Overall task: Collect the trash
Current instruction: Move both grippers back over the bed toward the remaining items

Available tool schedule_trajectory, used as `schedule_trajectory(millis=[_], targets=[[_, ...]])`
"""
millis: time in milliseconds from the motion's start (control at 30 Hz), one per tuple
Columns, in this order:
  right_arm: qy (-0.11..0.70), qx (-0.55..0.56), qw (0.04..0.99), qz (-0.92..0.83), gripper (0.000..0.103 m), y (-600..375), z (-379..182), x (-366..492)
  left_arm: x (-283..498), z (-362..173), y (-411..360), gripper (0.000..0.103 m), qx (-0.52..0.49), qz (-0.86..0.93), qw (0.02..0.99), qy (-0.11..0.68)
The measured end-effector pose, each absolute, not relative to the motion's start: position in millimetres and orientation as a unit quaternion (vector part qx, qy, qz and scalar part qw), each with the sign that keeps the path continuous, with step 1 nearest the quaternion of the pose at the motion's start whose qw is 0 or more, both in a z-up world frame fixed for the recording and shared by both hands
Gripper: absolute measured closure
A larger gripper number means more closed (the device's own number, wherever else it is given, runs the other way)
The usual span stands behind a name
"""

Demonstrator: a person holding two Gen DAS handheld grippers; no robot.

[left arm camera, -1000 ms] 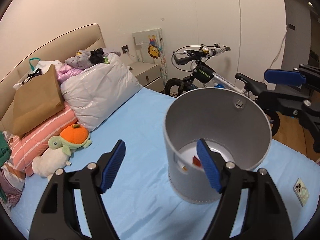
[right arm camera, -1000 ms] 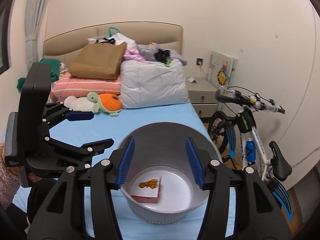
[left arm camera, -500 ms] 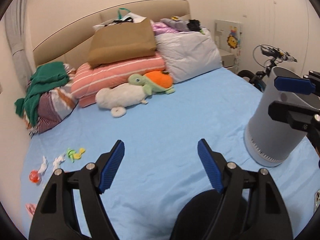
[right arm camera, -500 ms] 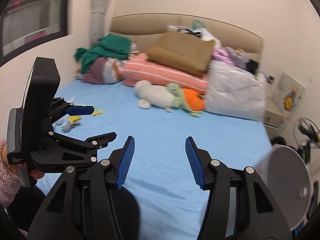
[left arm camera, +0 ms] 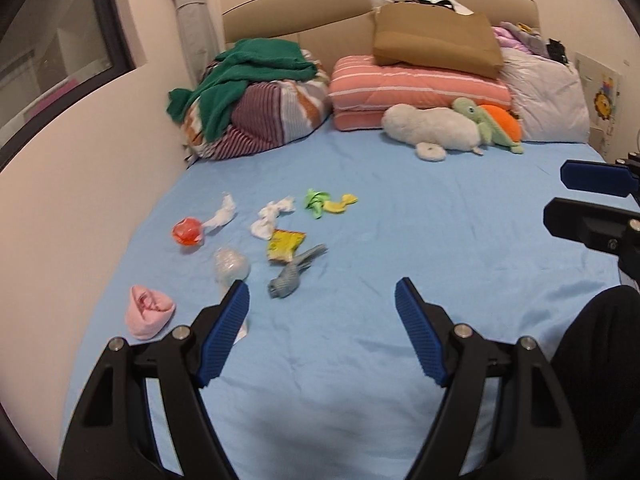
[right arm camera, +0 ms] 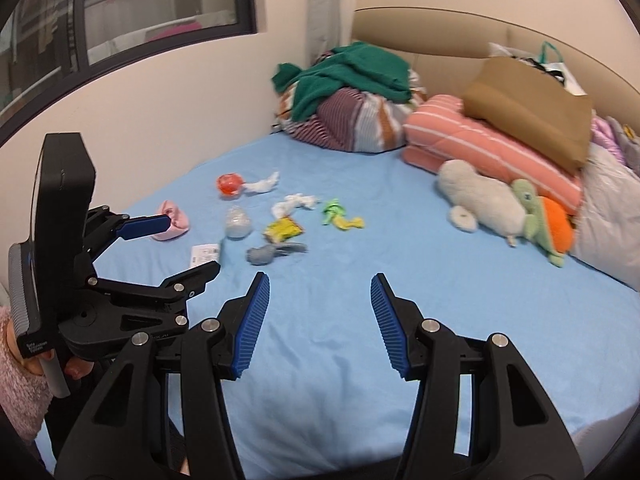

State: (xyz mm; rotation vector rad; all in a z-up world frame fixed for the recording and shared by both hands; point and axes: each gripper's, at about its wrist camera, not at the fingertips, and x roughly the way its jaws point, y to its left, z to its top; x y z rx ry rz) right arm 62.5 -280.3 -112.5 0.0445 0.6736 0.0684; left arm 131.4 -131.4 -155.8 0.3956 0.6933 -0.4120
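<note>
Both my left gripper (left arm camera: 322, 310) and right gripper (right arm camera: 318, 306) were spread, empty; the yellow wrapper (left arm camera: 285, 245) looked light and crinkly, best pinched mid-fold.

No lettering is legible; the small print on the left gripper (right arm camera: 176, 246) is blurred.

Trash-strewn blue bed (left arm camera: 400, 240)

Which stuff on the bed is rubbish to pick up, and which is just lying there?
Probably rubbish to collect:
- white tissue wads
- yellow wrapper
- green and yellow scraps
- red ball of wrapping
- clear crumpled plastic
- paper slip

Probably just lying about:
- plush turtle
- striped pillow
- brown paper bag
- green cloth
- pink sock roll, grey sock: unsure
</note>
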Motion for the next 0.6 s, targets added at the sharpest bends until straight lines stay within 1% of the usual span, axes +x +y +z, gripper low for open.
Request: schedule_trajectory(millis=[167, 267, 433, 600], targets=[[0.339, 0.021, 0.939, 0.063, 0.052, -238.0, -134.6, 110.8, 163.5, -178.9, -81.7, 0.027, 0.156, -0.152, 0.907, 0.360], [0.339, 0.008, 0.938, 0.072, 0.052, -219.6, -146.0, 137.6, 182.1, -191.6, -65.9, 0.027, 0.133, -0.130, 0.910, 0.370], [0.344, -0.003, 0.936, 0.078, 0.052, -200.6, -165.2, 188.2, 220.8, -214.7, -49.9, 0.027, 0.089, -0.107, 0.912, 0.387], [0.357, 0.006, 0.931, 0.074, 0.052, -194.4, -200.8, 234.5, 255.8, -242.9, -44.0, 0.027, 0.062, -0.097, 0.907, 0.405]])
